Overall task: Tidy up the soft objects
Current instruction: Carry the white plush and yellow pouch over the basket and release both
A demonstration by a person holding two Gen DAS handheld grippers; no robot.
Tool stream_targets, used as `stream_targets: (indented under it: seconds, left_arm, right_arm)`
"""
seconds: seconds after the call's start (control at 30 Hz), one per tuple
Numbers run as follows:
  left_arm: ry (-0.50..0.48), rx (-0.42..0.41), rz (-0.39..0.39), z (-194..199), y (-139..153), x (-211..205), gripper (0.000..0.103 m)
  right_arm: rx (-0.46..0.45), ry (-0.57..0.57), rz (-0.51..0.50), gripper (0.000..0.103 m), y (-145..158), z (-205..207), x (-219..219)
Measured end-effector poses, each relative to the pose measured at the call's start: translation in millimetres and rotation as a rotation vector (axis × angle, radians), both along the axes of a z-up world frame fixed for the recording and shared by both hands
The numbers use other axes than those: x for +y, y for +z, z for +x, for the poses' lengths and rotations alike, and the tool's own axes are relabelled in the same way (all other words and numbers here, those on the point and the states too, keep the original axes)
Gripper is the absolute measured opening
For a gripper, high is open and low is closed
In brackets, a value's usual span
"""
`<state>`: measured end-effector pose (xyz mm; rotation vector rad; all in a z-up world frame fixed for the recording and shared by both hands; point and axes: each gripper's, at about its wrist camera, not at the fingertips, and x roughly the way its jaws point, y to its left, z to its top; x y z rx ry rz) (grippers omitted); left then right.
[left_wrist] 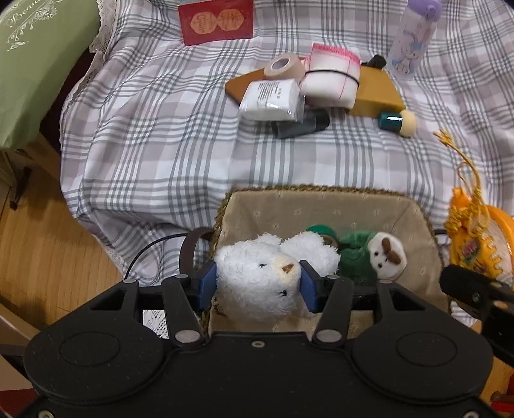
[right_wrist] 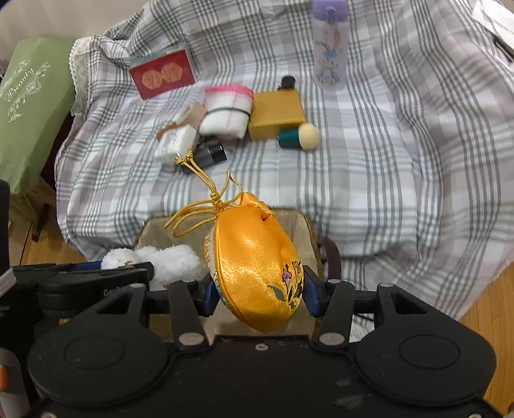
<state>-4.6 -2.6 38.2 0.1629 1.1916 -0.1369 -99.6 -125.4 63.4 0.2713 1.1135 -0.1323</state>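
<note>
My left gripper [left_wrist: 257, 286] is shut on a white plush bear [left_wrist: 260, 276] and holds it over the near left part of a beige fabric-lined basket [left_wrist: 321, 205]. A small plush in a green outfit [left_wrist: 369, 254] lies inside the basket. My right gripper [right_wrist: 258, 291] is shut on a shiny yellow embroidered pouch [right_wrist: 253, 267] with a gold cord, held above the basket [right_wrist: 298, 225]. The pouch also shows at the right edge of the left wrist view [left_wrist: 475, 244]. The white bear shows in the right wrist view [right_wrist: 167, 260].
A plaid cloth [left_wrist: 160, 128] covers the surface behind the basket. On it lie a rolled pink-edged towel [left_wrist: 331, 77], tape roll [left_wrist: 284, 66], white packet [left_wrist: 273, 99], yellow box [left_wrist: 376, 93], makeup brush [left_wrist: 398, 120], red box [left_wrist: 215, 19] and bottle [left_wrist: 411, 41]. A green bag [left_wrist: 32, 64] stands left.
</note>
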Motion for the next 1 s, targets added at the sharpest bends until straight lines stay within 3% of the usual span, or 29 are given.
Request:
stream_targets:
  seconds: [0.67,0.8,1.0]
  left_arm:
    - [-0.002,-0.014,0.025,-26,-8,2,0.055]
    - [0.006,-0.030,0.019,-28,-5,3,0.072]
    - [0.015,-0.034,0.023,-27,-4,6,0.072]
  right_arm:
    - [0.008,0.008,-0.015,0.050,-1,-27,7]
    - [0.010,0.004,-0.008,0.050,-1,-28,5]
    - [0.018,0.004,-0.007,0.051,-2,-27,7]
